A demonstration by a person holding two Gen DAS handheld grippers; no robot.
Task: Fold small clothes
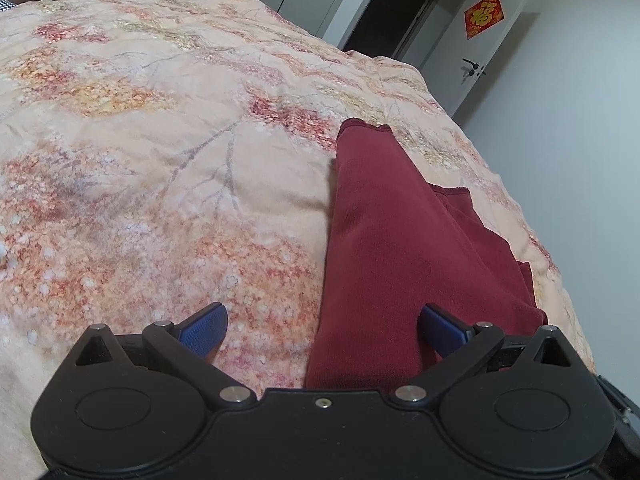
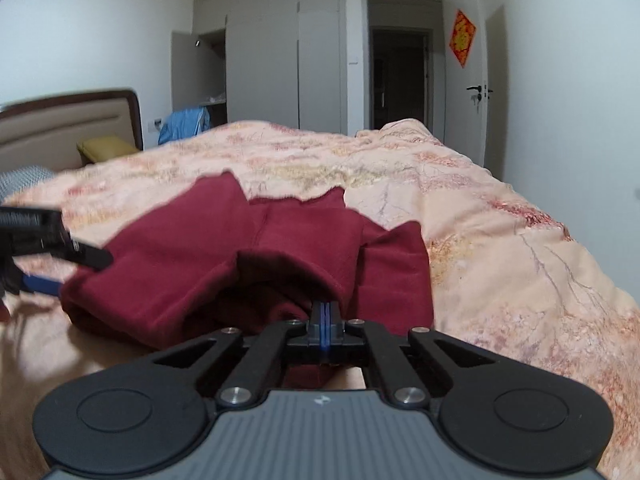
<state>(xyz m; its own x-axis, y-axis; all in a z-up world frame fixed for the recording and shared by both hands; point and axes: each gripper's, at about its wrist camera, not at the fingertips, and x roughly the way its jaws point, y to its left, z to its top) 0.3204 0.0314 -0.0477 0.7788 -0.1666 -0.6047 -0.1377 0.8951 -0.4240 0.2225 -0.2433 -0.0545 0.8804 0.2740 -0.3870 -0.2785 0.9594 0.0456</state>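
Observation:
A dark red garment [image 1: 384, 240] lies on the floral bedspread [image 1: 160, 140], partly folded into a long strip. My left gripper [image 1: 322, 326] is open just above it, with the cloth's left edge between its blue pads [image 1: 206, 326]. In the right wrist view the same red garment [image 2: 192, 256] is bunched up. My right gripper [image 2: 325, 312] is shut on a fold of its near edge and lifts it a little. The left gripper [image 2: 44, 248] shows at the far left, at the garment's other end.
The bed [image 2: 500, 240] fills most of both views; its right edge drops off near the white wall. A headboard [image 2: 60, 128], a yellow pillow [image 2: 106, 148] and blue clothing [image 2: 184, 124] sit at the far end. Wardrobe doors [image 2: 280, 60] and an open doorway [image 2: 400, 72] stand beyond.

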